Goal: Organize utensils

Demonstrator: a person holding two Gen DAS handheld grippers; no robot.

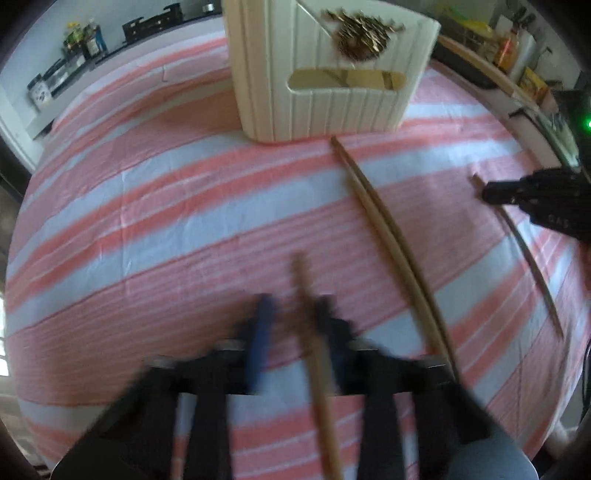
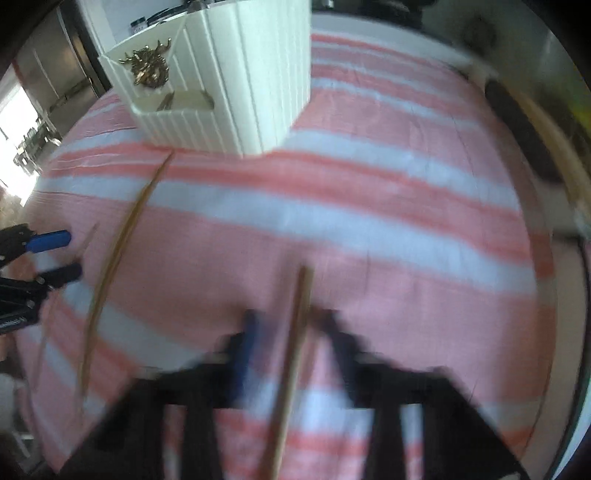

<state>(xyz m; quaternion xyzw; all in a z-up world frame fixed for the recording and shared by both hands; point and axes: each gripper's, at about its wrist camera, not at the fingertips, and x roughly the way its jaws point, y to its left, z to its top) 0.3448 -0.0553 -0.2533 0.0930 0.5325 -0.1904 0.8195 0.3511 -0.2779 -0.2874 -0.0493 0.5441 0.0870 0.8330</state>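
My left gripper (image 1: 295,314) is blurred; its blue and black fingers sit close on either side of a wooden chopstick (image 1: 301,273) that runs back over the gripper body, so I read it as shut on it. My right gripper (image 2: 290,319) grips a second chopstick (image 2: 304,284) the same way; in the left wrist view the right gripper (image 1: 487,194) pinches that stick (image 1: 532,266) near its tip. A pair of chopsticks (image 1: 384,218) lies on the striped cloth between the two grippers. The white ribbed organizer (image 1: 332,107) stands behind, with gold utensils (image 1: 362,33) in one compartment.
A pink-and-white striped cloth (image 1: 147,206) covers the round table. The table's wooden rim (image 1: 480,62) curves along the right. A counter with bottles (image 1: 85,40) runs behind at the left. My left gripper (image 2: 64,256) shows at the left edge of the right wrist view.
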